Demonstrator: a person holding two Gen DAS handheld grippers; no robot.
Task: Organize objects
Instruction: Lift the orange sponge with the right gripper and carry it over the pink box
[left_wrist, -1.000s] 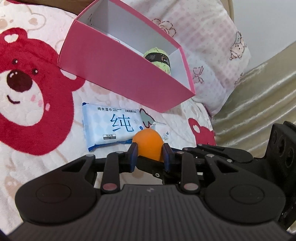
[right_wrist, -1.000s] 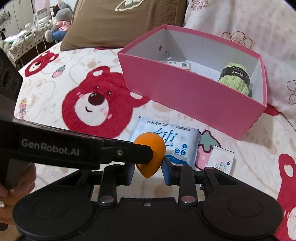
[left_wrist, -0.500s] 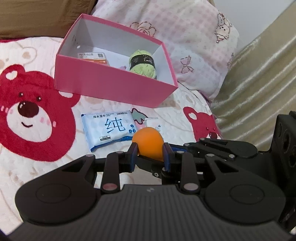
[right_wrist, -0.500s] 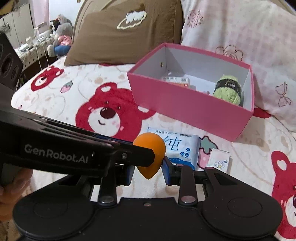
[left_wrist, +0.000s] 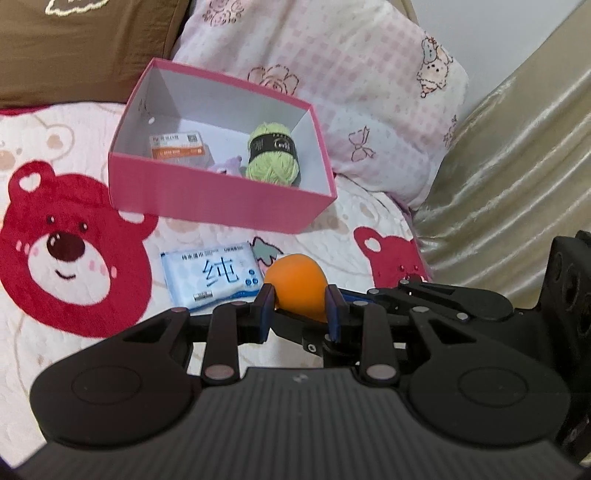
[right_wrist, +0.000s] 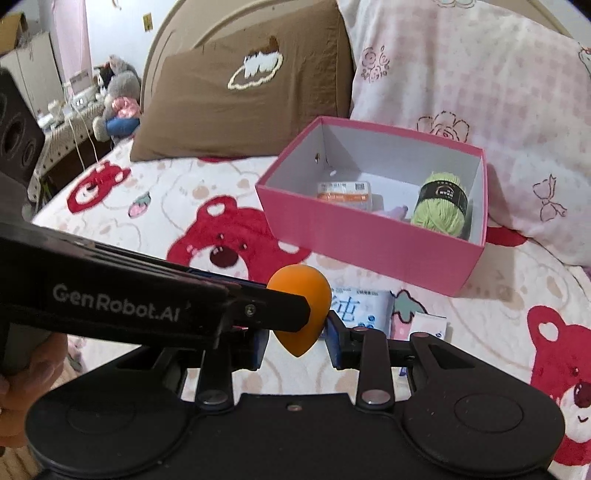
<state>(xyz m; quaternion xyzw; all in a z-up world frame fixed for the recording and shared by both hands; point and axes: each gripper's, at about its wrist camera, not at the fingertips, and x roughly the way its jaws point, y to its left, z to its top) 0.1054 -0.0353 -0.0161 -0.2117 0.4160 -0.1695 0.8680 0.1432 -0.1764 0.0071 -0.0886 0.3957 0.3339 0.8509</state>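
the bedspread (left_wrist: 85, 332) with red bears lies below both my grippers. ahead of my fingers and lower down stands the pink box (left_wrist: 218, 199), open at the top, its long side lying across my line of reach. two pillows lean behind it, a brown one (right_wrist: 240, 110) and a pink-checked one (left_wrist: 351, 92).

inside the box: a green yarn ball (left_wrist: 272, 155) toward its right end, an orange-labelled packet (left_wrist: 177, 146) toward the left, something small and lilac between them. the middle of the floor looks free.

between my fingers and the box, flat on the bedspread, a blue wet-wipe pack (left_wrist: 210, 275); just right of it a small white sachet (right_wrist: 428, 325).

task's thing: the orange teardrop sponge (left_wrist: 297, 286), raised off the bed, round end up, tip pointing down in the right view. left gripper (left_wrist: 298, 308) is clamped narrow on it, both pads pressing its sides. right gripper (right_wrist: 295, 338) crosses the left one; its jaws have just been opening, narrow gap, sponge tip between them, its left pad hidden by the left gripper, so contact unclear.

judgement: left hand carries. the path forward over the near wall looks clear; the yarn is the only thing to avoid.
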